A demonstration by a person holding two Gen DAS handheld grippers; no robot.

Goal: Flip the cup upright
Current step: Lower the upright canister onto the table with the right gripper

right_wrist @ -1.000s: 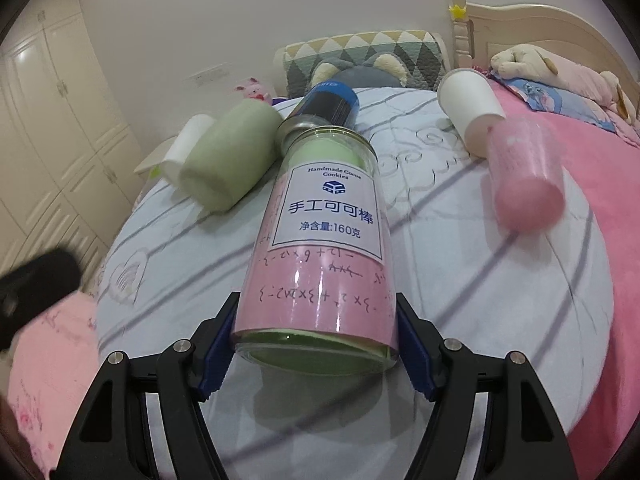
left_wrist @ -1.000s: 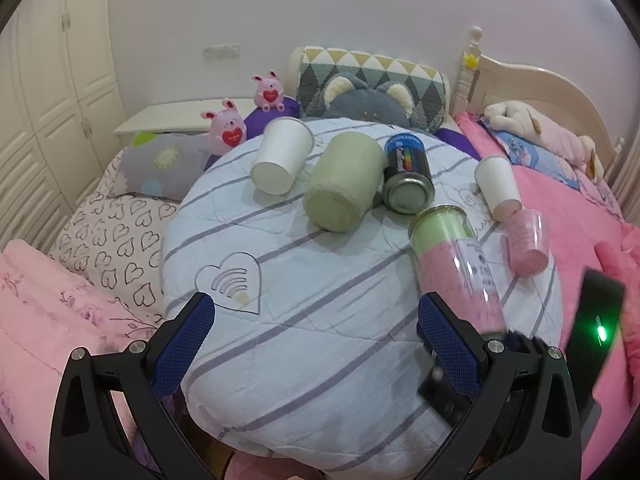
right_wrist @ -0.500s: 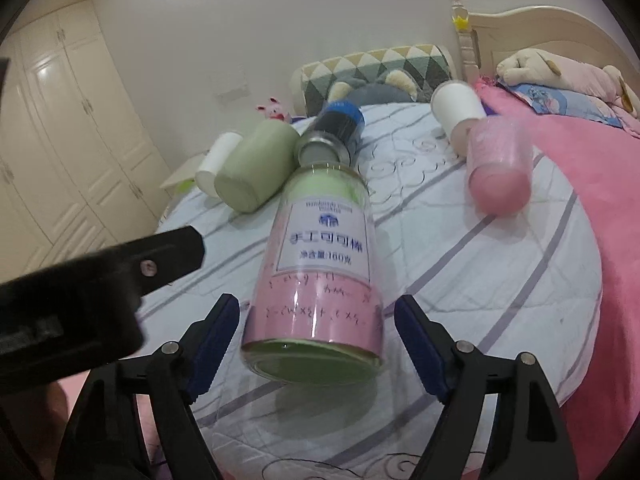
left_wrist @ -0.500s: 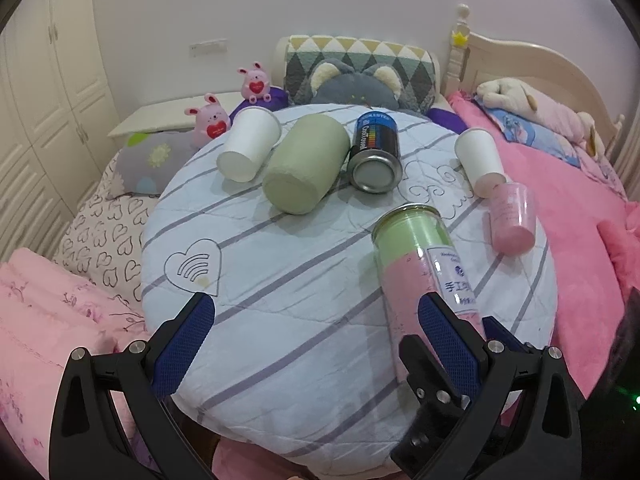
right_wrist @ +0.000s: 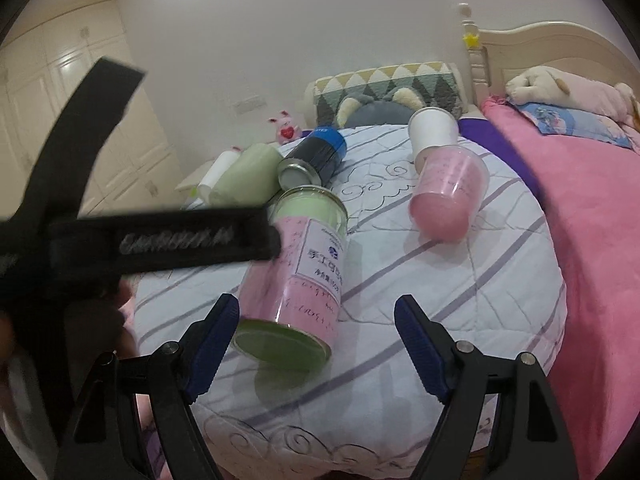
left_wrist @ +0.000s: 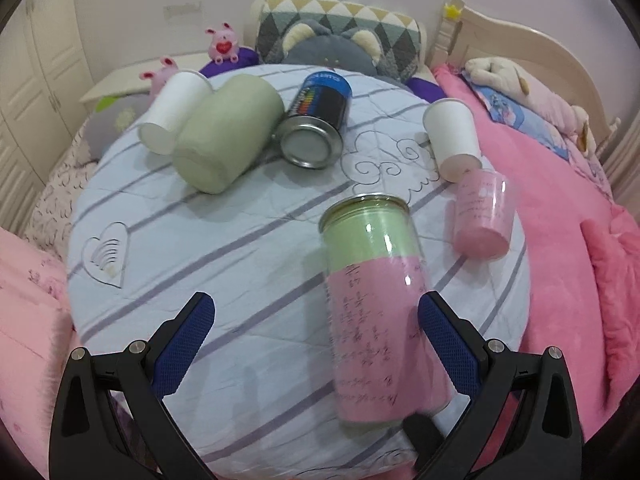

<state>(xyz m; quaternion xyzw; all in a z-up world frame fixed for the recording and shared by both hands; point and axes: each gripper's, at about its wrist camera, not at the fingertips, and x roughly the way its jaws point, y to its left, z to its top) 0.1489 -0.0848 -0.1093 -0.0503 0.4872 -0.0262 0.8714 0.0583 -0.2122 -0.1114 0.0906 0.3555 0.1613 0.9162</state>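
A clear jar with a pink and green lining [left_wrist: 372, 300] lies on its side on the round striped table [left_wrist: 224, 240], its base toward me; it also shows in the right wrist view [right_wrist: 296, 276]. My left gripper [left_wrist: 316, 344] is open, its right pad beside the jar's lower end. My right gripper [right_wrist: 316, 344] is open and empty, with the jar's base near its left pad. The left gripper's body [right_wrist: 132, 240] crosses the right wrist view and hides part of the jar.
Other things lie on their sides: a pink plastic cup [left_wrist: 482, 216], a white paper cup [left_wrist: 454, 138], a blue-black tin can [left_wrist: 316, 120], a pale green cup [left_wrist: 228, 136] and another white paper cup [left_wrist: 174, 114]. A pink bed [left_wrist: 568, 208] is at the right.
My right gripper has let go of the jar and opened wide, drawing back. My left gripper has moved right and closer, so the jar now lies between its fingers.
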